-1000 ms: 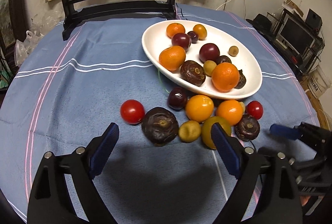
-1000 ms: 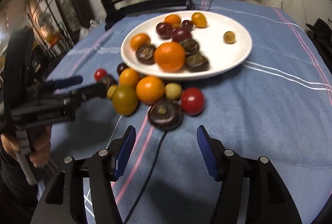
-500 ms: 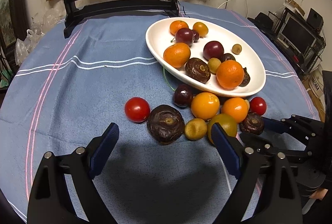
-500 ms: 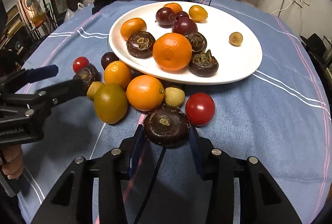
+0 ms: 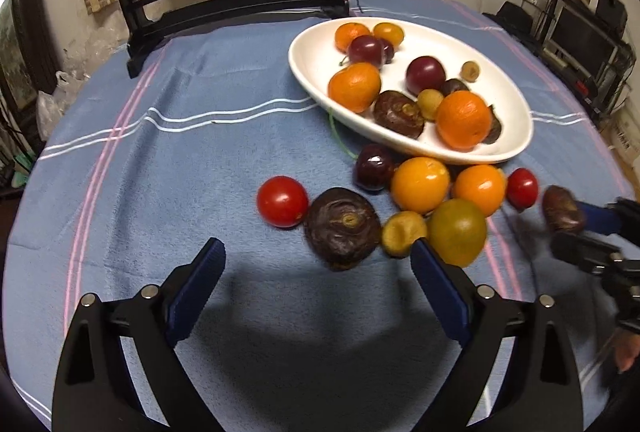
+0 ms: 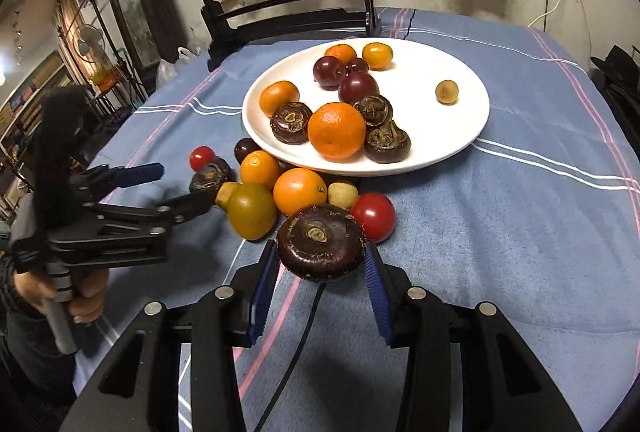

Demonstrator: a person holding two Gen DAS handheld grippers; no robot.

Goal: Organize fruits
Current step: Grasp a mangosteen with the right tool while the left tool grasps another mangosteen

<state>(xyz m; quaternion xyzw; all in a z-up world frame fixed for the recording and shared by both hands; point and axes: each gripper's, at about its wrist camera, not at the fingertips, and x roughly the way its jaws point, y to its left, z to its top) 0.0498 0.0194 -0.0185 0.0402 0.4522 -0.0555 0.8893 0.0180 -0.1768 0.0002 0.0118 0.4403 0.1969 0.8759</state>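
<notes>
Water chestnut (image 6: 321, 242): dark brown, flattened round; clamped between 2 blue pads (image 6: 267, 284) of right gripper (image 6: 320, 286), jaws having just been closing onto it. Pads pressed on opposite flanks; held just above blue tablecloth (image 6: 500, 232), near white plate (image 6: 460, 135). Stem scar faced up toward camera; broad axis laid across jaws, side to side. Left gripper (image 5: 316, 272): jaws spread wide, nothing gripped; second chestnut (image 5: 342, 228) seen just beyond fingertips.
</notes>
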